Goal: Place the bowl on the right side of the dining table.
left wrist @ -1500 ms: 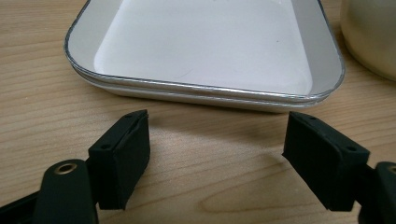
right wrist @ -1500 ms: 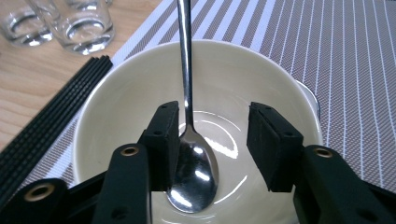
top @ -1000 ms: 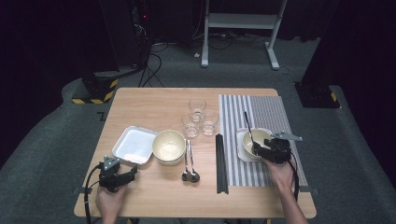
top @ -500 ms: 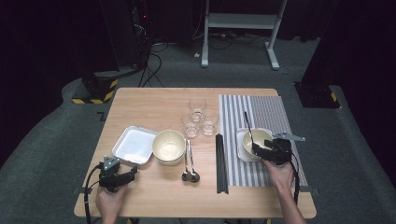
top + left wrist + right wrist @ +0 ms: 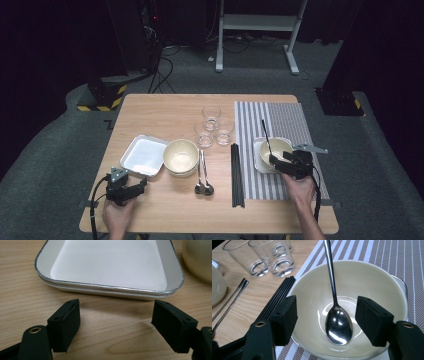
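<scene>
In the cream bowl (image 5: 352, 305) on the striped mat (image 5: 285, 120) lies my spoon (image 5: 338, 325), head down in the bottom of the bowl, handle leaning out over the far rim; its long axis runs straight away from my right gripper (image 5: 325, 320), almost in line with the way that gripper points; the jaws stand wide on either side of the spoon head, pads clear of it, and they have just been opening with the spoon lying free between them; so I judge the spoon as set down and released. From the bowl outward: it sits on a white square plate (image 5: 258, 156); the black chopsticks (image 5: 237, 175) lie just beside the bowl toward the table's middle; beyond them two more spoons (image 5: 201, 172), a second cream bowl (image 5: 181, 156) and three glasses (image 5: 214, 127). My left gripper (image 5: 137, 186) is well apart from the bowl, jaws open and empty, facing a white tray (image 5: 110, 267); the right hand is plainly nearer the spoon, so any next move on it belongs there, straight back along the handle's line.
</scene>
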The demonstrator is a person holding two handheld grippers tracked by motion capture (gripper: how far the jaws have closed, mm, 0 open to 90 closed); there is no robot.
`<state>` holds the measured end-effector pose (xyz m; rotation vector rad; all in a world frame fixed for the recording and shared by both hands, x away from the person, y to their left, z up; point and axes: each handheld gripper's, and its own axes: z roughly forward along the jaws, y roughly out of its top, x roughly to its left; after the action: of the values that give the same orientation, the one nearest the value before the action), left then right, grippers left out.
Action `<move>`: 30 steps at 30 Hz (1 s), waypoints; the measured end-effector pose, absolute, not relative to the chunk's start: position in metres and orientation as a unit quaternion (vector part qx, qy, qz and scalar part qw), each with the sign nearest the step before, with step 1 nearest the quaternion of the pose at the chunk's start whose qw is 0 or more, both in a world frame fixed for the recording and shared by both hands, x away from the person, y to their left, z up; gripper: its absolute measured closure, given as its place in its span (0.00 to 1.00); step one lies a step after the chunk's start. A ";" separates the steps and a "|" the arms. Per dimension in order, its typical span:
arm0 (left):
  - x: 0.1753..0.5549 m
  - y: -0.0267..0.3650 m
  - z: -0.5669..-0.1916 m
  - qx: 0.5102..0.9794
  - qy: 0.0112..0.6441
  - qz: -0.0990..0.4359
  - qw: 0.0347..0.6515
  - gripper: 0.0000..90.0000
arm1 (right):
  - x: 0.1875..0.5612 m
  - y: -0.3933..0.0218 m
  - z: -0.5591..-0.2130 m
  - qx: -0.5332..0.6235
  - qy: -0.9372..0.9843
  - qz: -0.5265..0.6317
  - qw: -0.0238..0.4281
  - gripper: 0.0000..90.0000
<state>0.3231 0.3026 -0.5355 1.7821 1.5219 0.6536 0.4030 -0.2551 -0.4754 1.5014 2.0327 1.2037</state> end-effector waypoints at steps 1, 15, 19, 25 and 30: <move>0.323 0.303 -0.536 0.687 0.587 0.252 0.347 0.26 | 0.402 -0.255 -0.475 0.527 0.716 0.424 0.170 0.39; 0.323 0.303 -0.536 0.686 0.587 0.251 0.349 0.25 | 0.393 -0.251 -0.471 0.515 0.715 0.442 0.169 0.41; 0.323 0.303 -0.536 0.687 0.587 0.251 0.348 0.25 | 0.390 -0.248 -0.469 0.508 0.719 0.441 0.176 0.41; 0.323 0.303 -0.536 0.687 0.587 0.252 0.347 0.25 | 0.387 -0.241 -0.467 0.496 0.729 0.435 0.184 0.45; 0.323 0.303 -0.536 0.688 0.585 0.251 0.347 0.25 | 0.386 -0.237 -0.467 0.493 0.732 0.433 0.181 0.46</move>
<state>0.3229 0.3031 -0.5355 1.7852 1.5182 0.6507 0.3858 -0.2368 -0.4674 1.3923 2.0684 1.2231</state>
